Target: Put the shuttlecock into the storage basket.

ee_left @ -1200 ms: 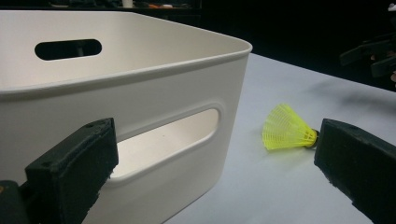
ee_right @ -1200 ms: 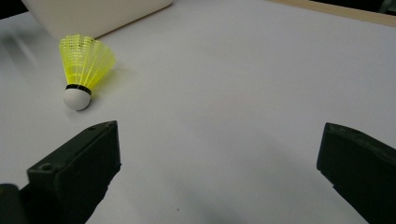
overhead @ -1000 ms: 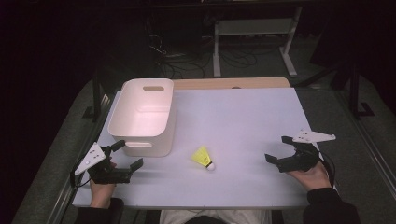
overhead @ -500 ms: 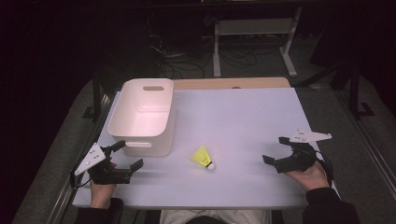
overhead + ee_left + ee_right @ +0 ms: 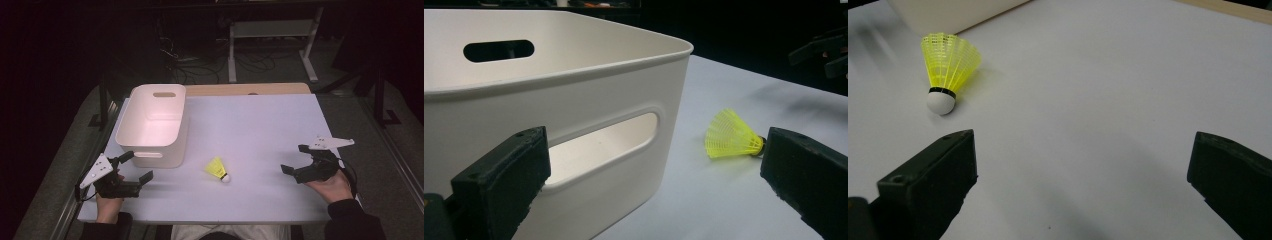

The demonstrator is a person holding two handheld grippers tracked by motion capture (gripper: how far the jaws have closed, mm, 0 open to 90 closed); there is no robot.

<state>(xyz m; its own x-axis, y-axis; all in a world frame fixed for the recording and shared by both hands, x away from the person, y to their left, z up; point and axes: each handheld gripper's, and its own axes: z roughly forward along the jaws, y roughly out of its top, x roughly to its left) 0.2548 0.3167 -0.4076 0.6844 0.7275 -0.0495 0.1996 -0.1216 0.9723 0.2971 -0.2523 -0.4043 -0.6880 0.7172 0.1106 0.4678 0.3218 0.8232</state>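
A yellow shuttlecock (image 5: 218, 169) with a white cork tip lies on its side on the white table (image 5: 250, 125), just right of a white plastic bin (image 5: 152, 123). The bin has nothing in it. My left gripper (image 5: 136, 167) rests open at the front left, close to the bin's near wall (image 5: 574, 115), with the shuttlecock (image 5: 730, 135) beyond its right jaw. My right gripper (image 5: 295, 159) is open at the front right, pointing left toward the shuttlecock (image 5: 948, 65), well short of it. Nothing sits between either pair of jaws.
Beyond the table's far wooden edge (image 5: 247, 89) the floor is dark, with cables and a metal stand (image 5: 272, 35). Open table surface stretches between the shuttlecock and the right gripper, and behind them.
The right gripper has edged slightly left and down toward the shuttlecock. The left gripper, bin and shuttlecock have hardly moved.
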